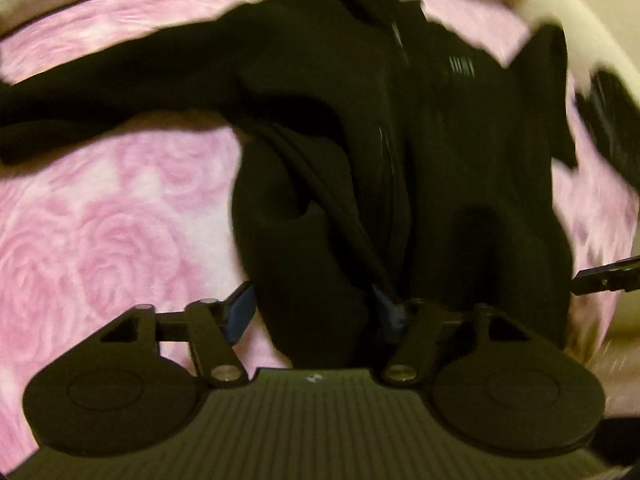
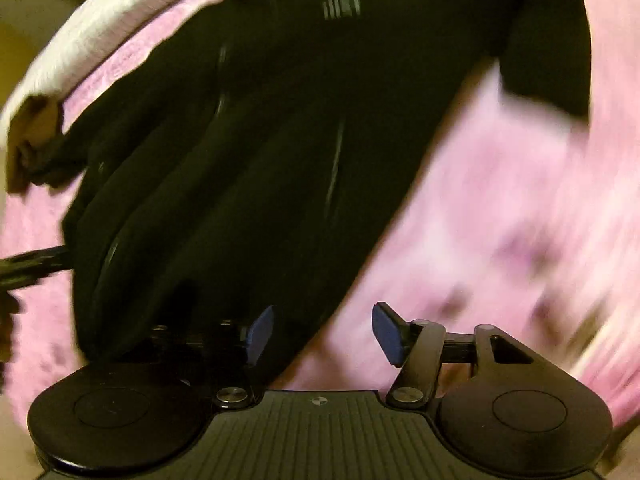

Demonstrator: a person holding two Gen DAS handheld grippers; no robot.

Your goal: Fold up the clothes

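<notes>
Blue-padded fingers of the left hand-held gripper stood apart astride the near hem of a black zip jacket, cloth bunched between them but not visibly pinched, so it looked released rather than clenched. In the right wrist view, the right hand-held gripper also gaped, its left pad over the jacket's edge, its right pad over bare bedding. Spread on a pink rose-patterned blanket, the jacket lay with one sleeve flung sideways. It appeared soft, limp and fairly light, likely to sag and slide when lifted; the zipper line would stiffen the middle. Hem corners or shoulder seams seemed the best holds.
</notes>
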